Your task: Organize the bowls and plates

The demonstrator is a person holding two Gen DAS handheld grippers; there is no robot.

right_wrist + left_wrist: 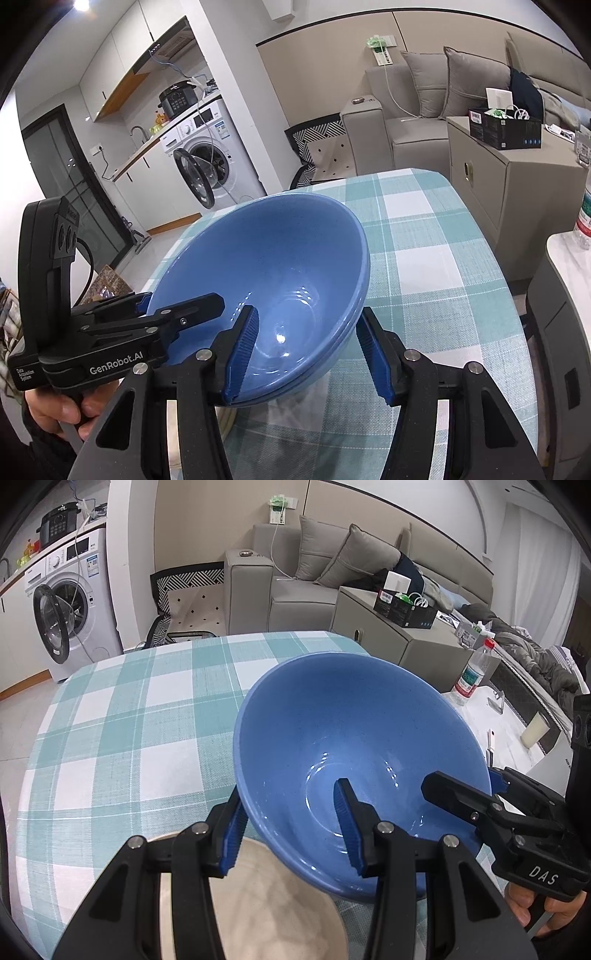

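**Two grippers, one blue bowl, held tilted over the checked table**

One blue bowl (354,760) is in play, and there goes a cream plate (258,897) beneath it at six o'clock in the left wrist view, lying on the teal-checked tablecloth (129,720). Two grippers share the bowl. The left gripper (291,830) straddles the near rim, one blue pad outside the wall, one inside, clamped on it. The right gripper (306,350) does likewise on the opposite side: inner pad against the bowl's inside, the other just beside the outer wall, though contact there is hard to tell. In the right wrist view the rim shows a doubled edge, possibly two stacked bowls; I cannot tell. Both grippers point downward, and the bowl tips toward twelve o'clock, off the cloth. A hand (55,410) wraps the left gripper's handle at eight o'clock.
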